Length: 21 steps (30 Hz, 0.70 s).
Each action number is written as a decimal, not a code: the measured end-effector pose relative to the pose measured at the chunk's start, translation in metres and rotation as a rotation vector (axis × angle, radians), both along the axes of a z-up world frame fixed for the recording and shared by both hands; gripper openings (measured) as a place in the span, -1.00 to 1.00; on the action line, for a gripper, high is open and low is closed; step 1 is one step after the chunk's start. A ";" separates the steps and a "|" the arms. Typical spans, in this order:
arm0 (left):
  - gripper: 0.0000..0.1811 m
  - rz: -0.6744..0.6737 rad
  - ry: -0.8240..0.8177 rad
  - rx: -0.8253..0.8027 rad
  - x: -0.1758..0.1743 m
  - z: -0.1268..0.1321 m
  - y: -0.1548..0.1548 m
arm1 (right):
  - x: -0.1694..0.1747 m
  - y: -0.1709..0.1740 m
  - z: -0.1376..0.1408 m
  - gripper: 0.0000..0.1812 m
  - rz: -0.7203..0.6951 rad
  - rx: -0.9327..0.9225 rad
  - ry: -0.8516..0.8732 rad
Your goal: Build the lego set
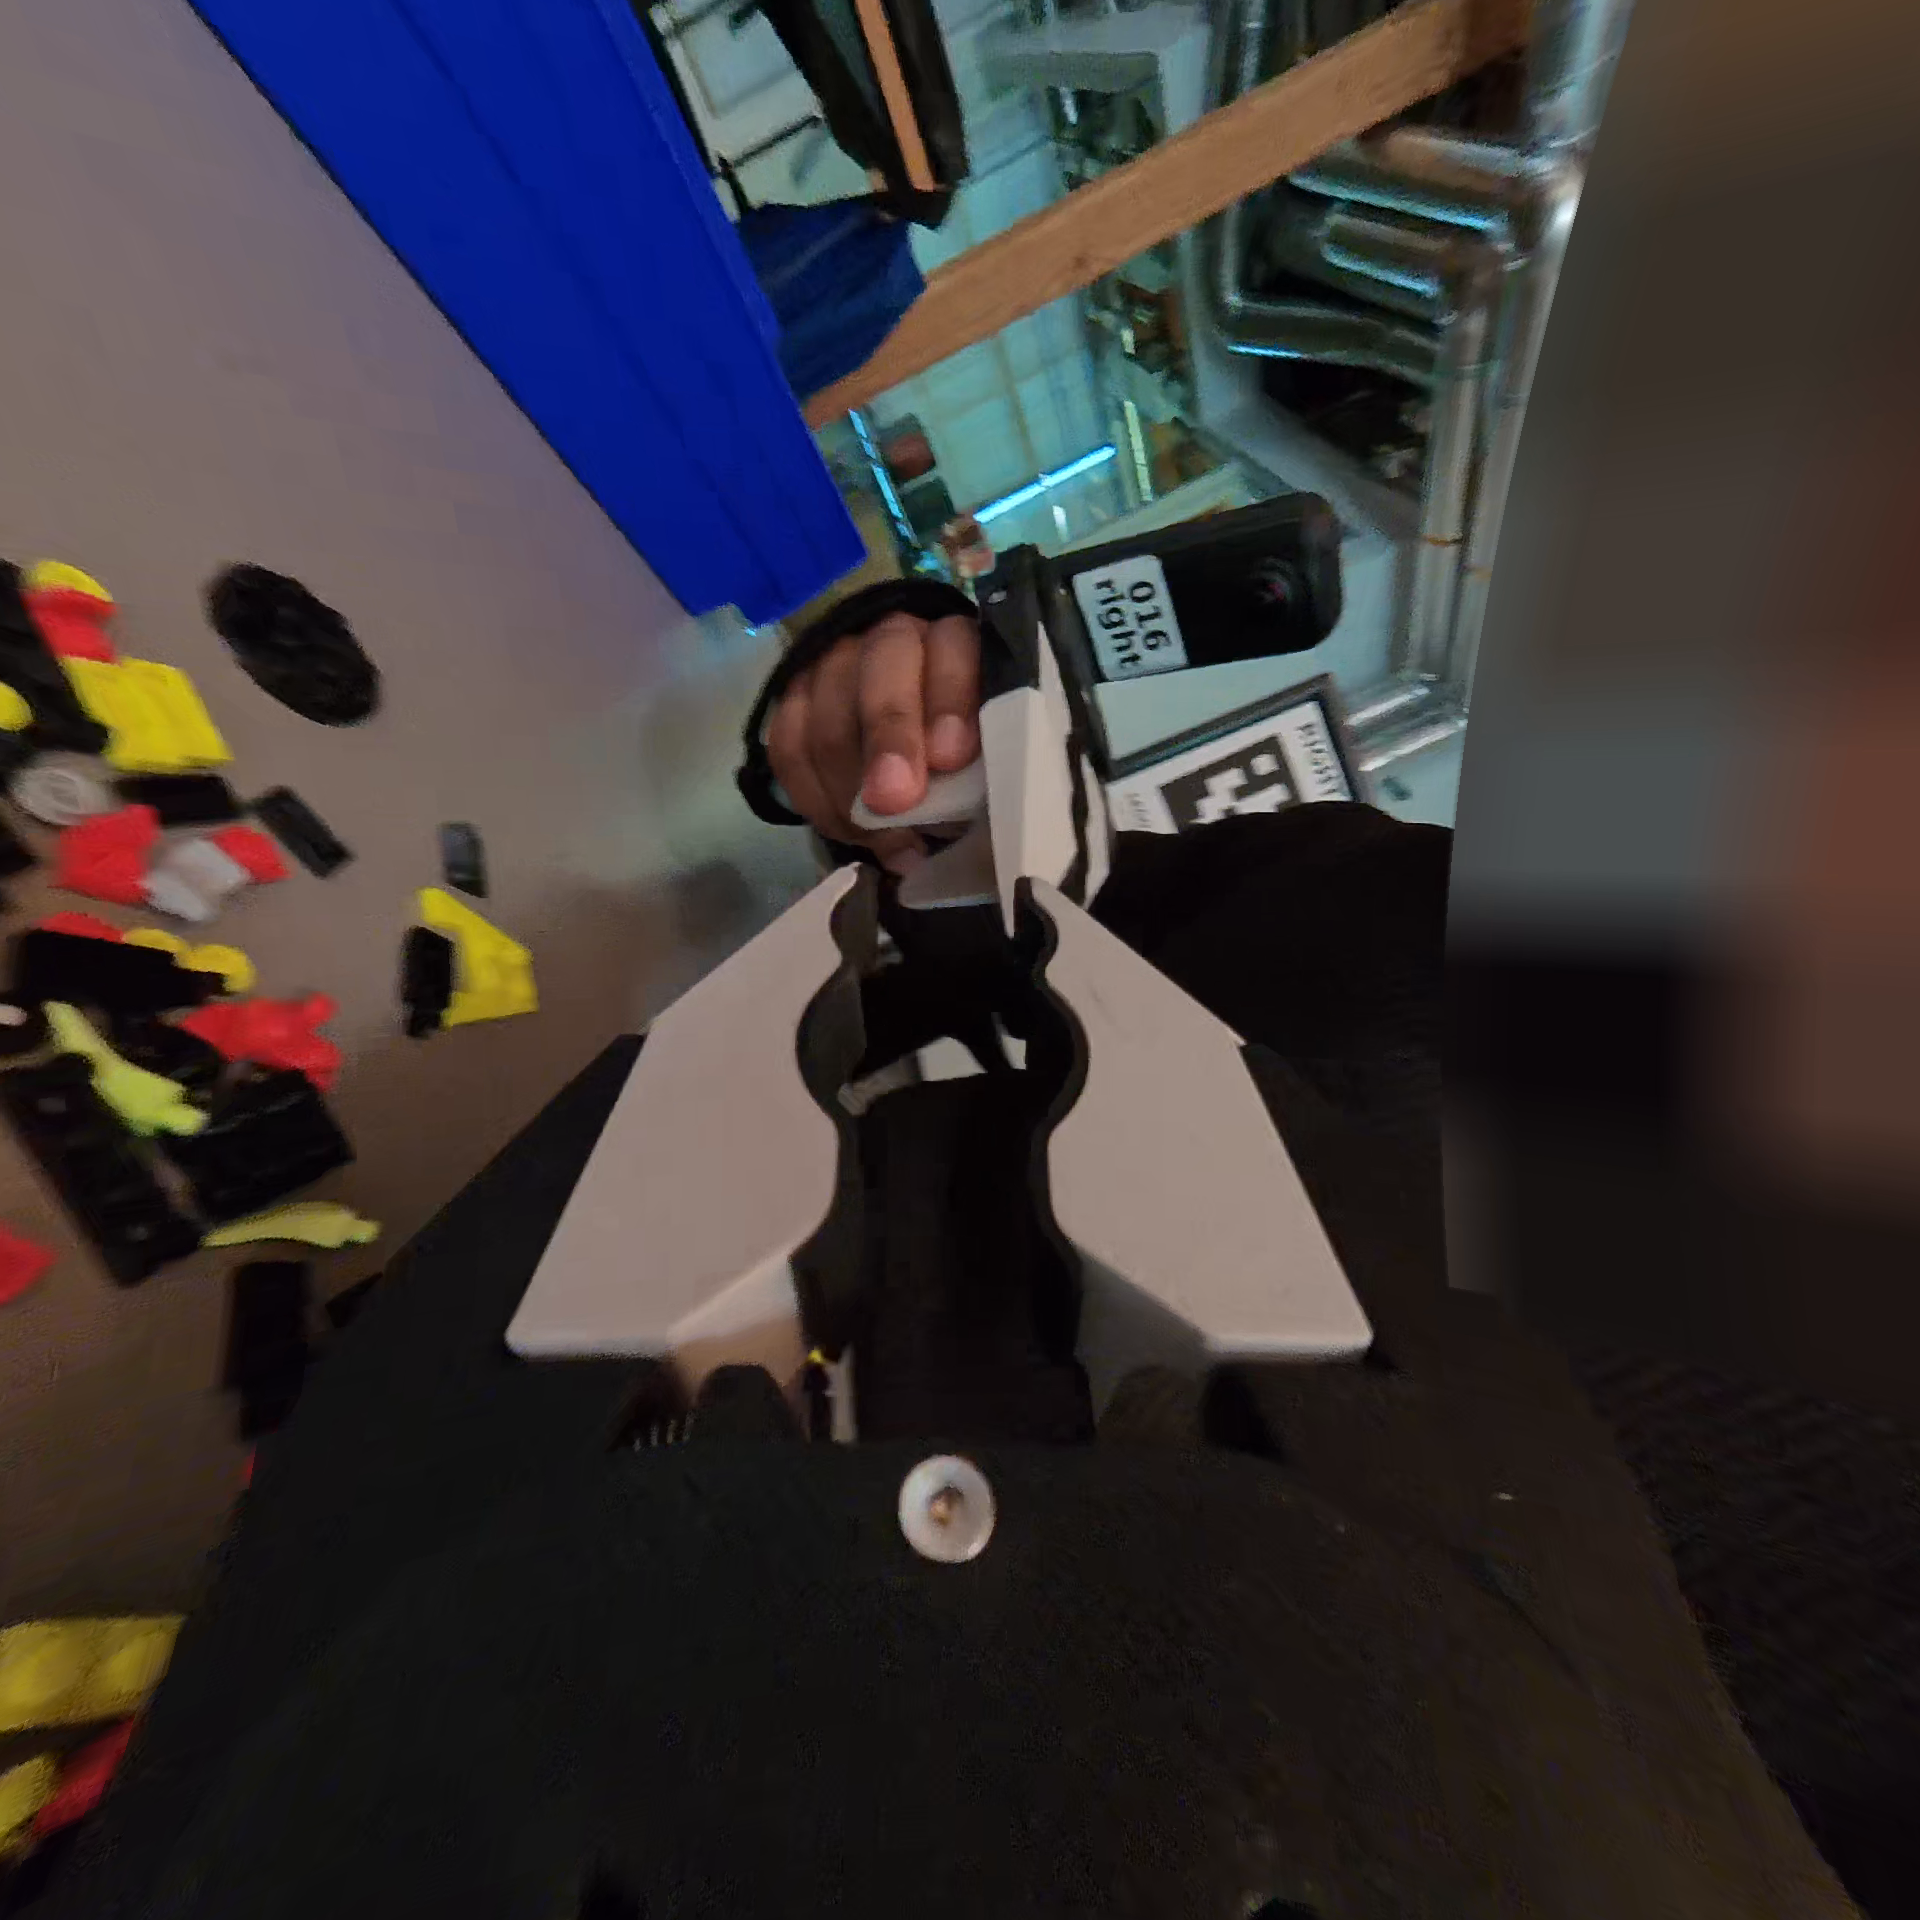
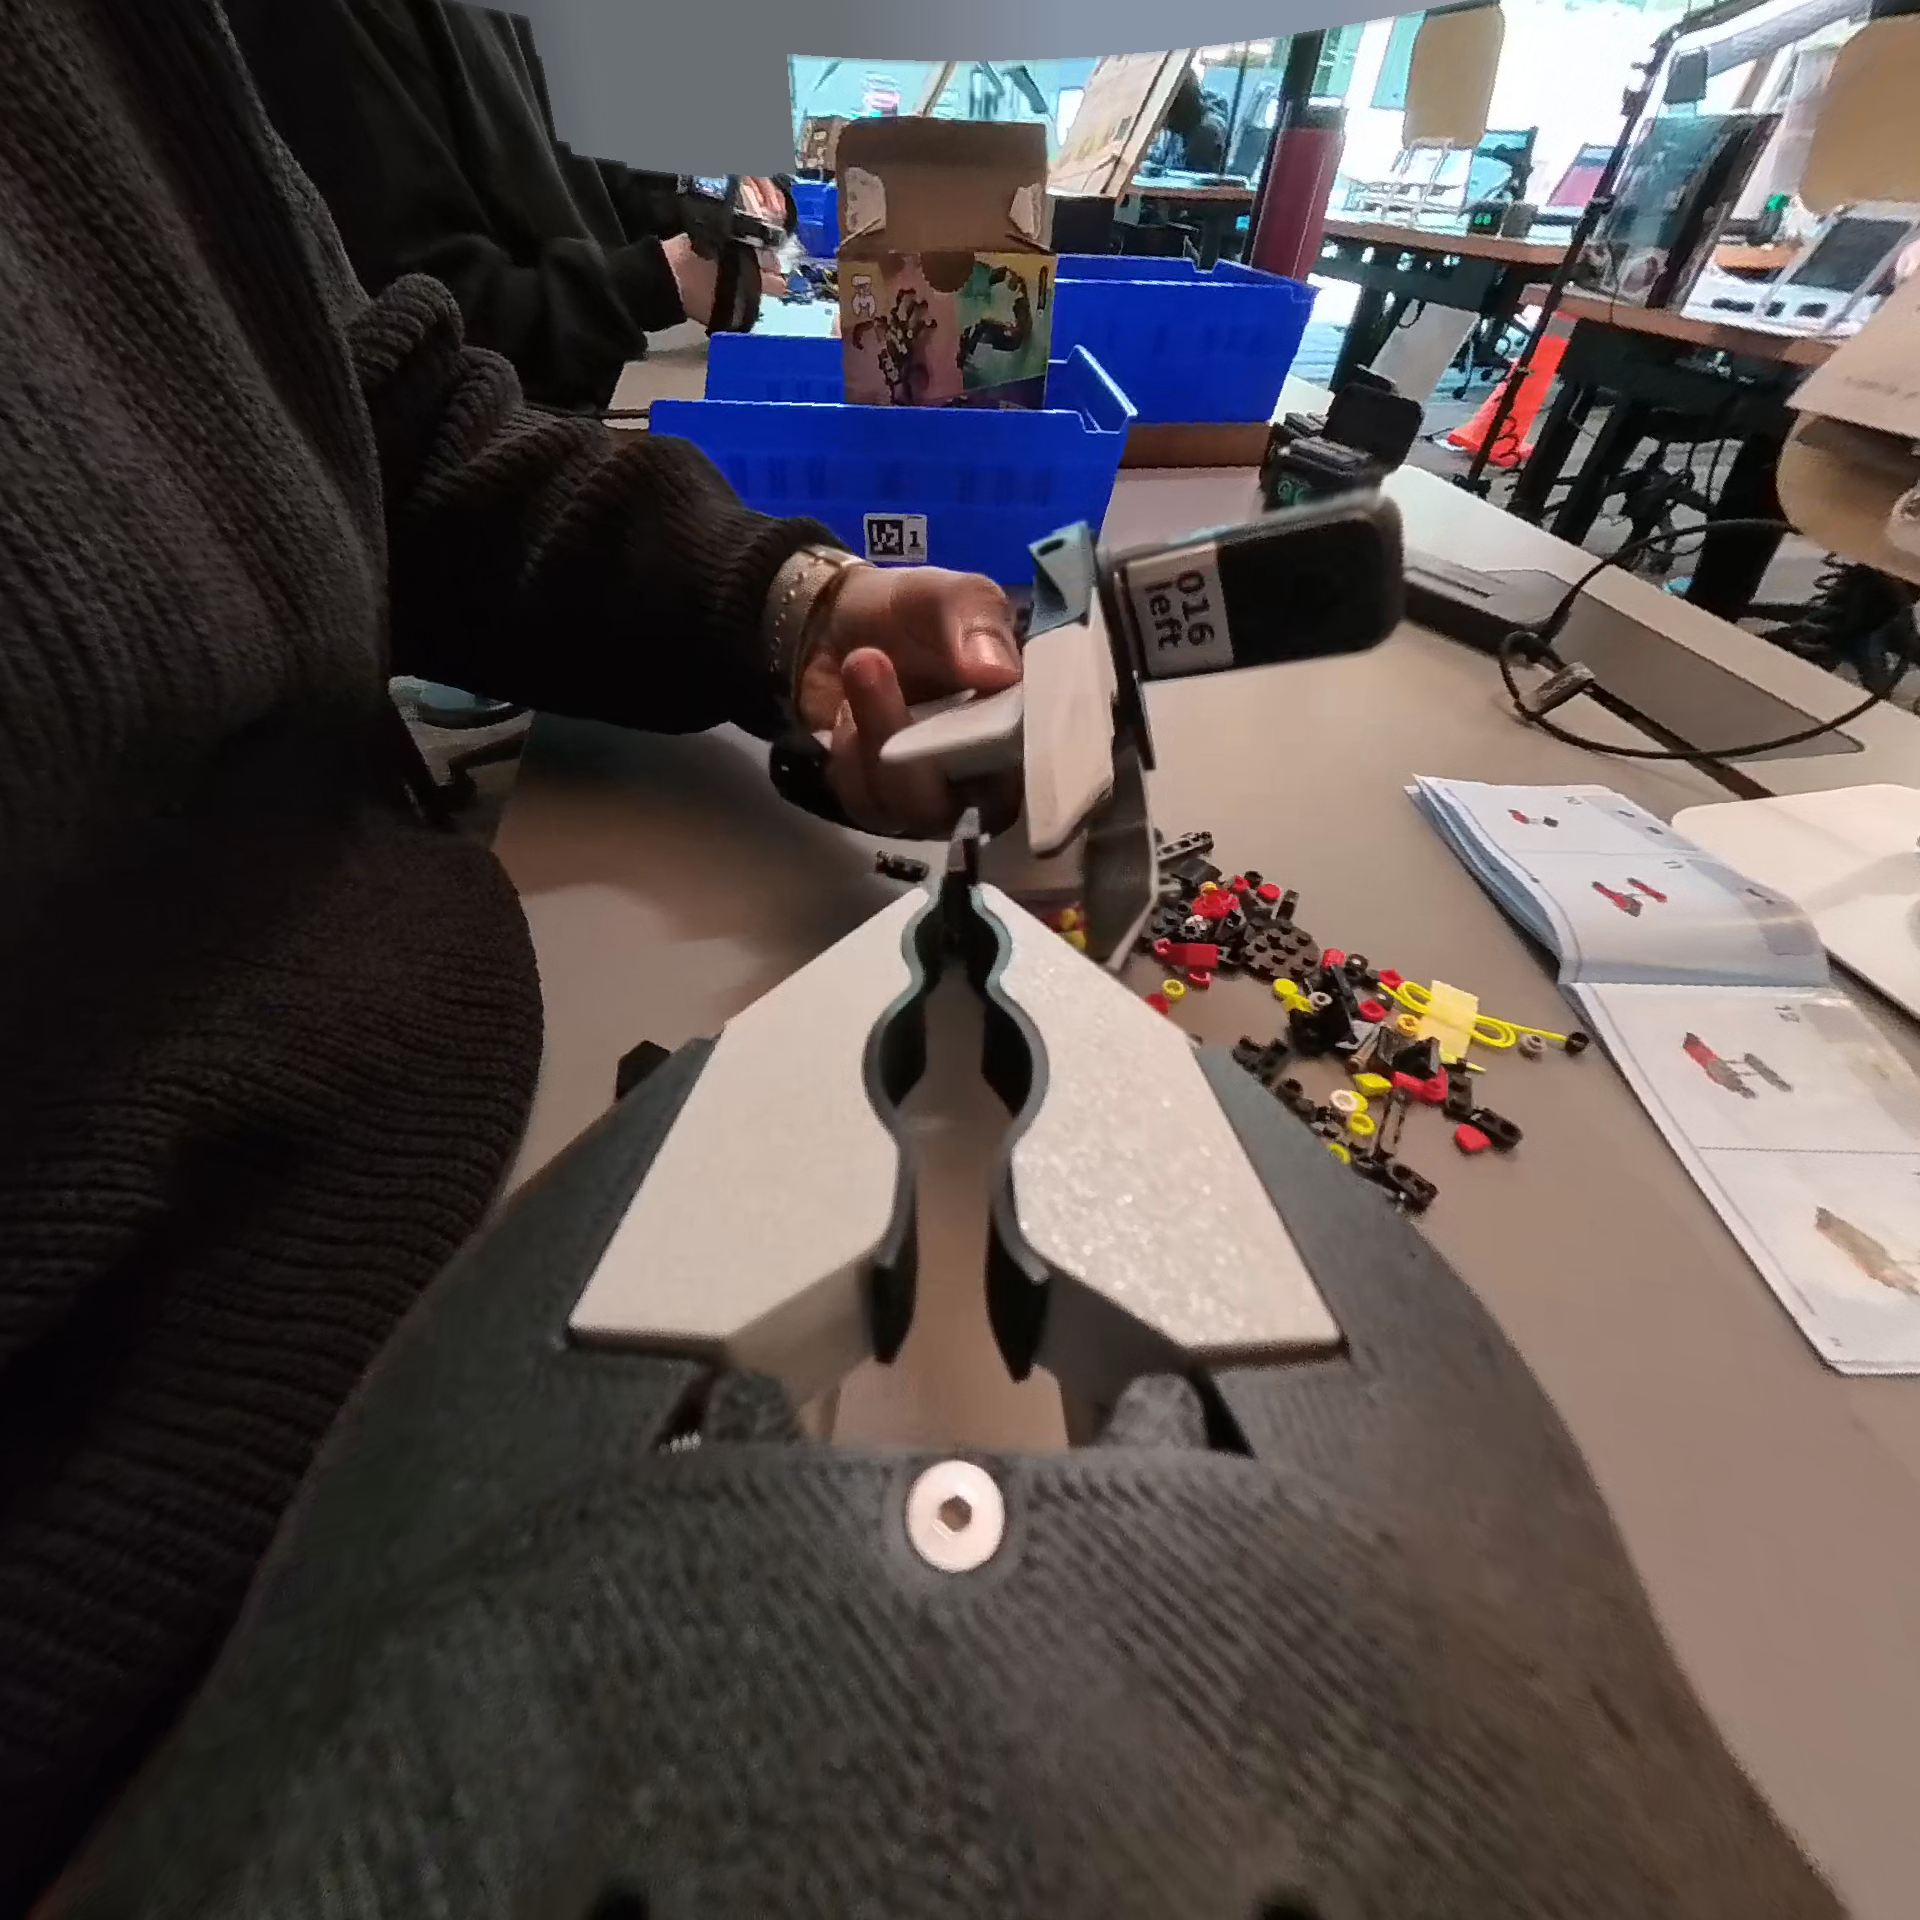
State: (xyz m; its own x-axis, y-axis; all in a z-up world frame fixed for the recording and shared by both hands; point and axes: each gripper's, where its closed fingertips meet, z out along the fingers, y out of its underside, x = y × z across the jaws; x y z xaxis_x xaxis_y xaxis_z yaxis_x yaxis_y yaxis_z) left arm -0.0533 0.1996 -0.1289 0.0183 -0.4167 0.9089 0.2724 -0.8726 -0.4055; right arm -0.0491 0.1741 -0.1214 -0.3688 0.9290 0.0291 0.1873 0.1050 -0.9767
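A pile of small black, red and yellow lego pieces (image 2: 1340, 1018) lies loose on the grey table (image 2: 1299, 727). The pile also shows at the left edge of the left wrist view (image 1: 156, 987). My right gripper (image 2: 961, 899) is shut on a small black lego piece (image 2: 967, 836) that sticks out past its tips, held above the table. My left gripper (image 1: 940, 883) has its jaws a little apart; the gap is dark and I make out no piece in it. In the right wrist view the left gripper (image 2: 1117, 951) hangs just beyond my right tips, above the pile. The right gripper's body (image 1: 1029, 769) faces it.
An open instruction booklet (image 2: 1714, 1039) lies right of the pile. Blue bins (image 2: 894, 468) and a cardboard box (image 2: 940, 270) stand at the back. A black cable (image 2: 1662, 727) loops at the far right. A dark sleeve (image 2: 260, 727) fills the left side. A black disc (image 1: 291, 644) lies apart. Only a small space, under 4 cm, lies between the two pairs of fingers.
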 end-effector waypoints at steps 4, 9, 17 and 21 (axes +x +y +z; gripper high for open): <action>-0.75 0.077 0.128 0.087 -0.005 -0.010 0.008 | -0.002 0.006 -0.007 -0.98 -0.021 -0.021 -0.040; -0.73 0.168 0.383 0.256 -0.012 -0.024 0.017 | -0.004 0.014 -0.009 -0.98 -0.058 -0.097 -0.067; -0.67 0.281 0.654 0.504 -0.024 -0.027 0.026 | -0.007 0.029 -0.020 -0.98 -0.105 -0.348 -0.177; -0.62 0.263 0.782 0.638 -0.019 -0.030 0.022 | -0.008 0.030 -0.021 -0.99 -0.099 -0.500 -0.224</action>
